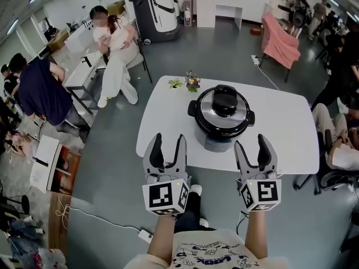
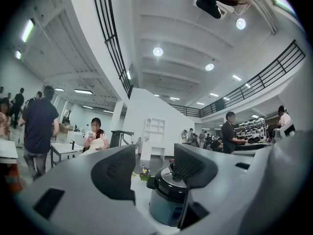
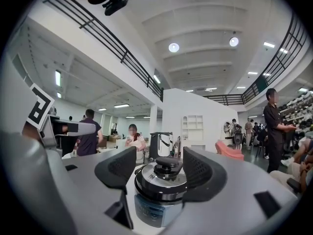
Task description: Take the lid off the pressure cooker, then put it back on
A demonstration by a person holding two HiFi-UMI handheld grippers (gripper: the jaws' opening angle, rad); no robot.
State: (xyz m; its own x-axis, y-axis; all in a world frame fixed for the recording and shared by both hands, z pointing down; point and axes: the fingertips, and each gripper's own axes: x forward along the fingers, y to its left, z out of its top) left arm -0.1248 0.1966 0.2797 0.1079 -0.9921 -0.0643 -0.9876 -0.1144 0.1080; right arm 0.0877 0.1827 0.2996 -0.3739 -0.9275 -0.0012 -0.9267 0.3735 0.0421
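Note:
The pressure cooker (image 1: 221, 118) stands on the white table (image 1: 162, 122), silver and black, with its lid (image 1: 224, 106) on and a black knob on top. It also shows as the cooker (image 2: 168, 199) in the left gripper view and the cooker (image 3: 160, 192) in the right gripper view. My left gripper (image 1: 166, 145) is open, short of the table's near edge, left of the cooker. My right gripper (image 1: 255, 146) is open too, near the front edge and right of the cooker. Nothing is between either pair of jaws, and both point level at the cooker.
A small flower pot (image 1: 192, 82) and a green sprig (image 1: 175, 83) sit at the table's far side. People sit at desks (image 1: 84, 66) to the left and on chairs at the right (image 1: 336, 144). A cable (image 1: 106, 223) runs across the floor.

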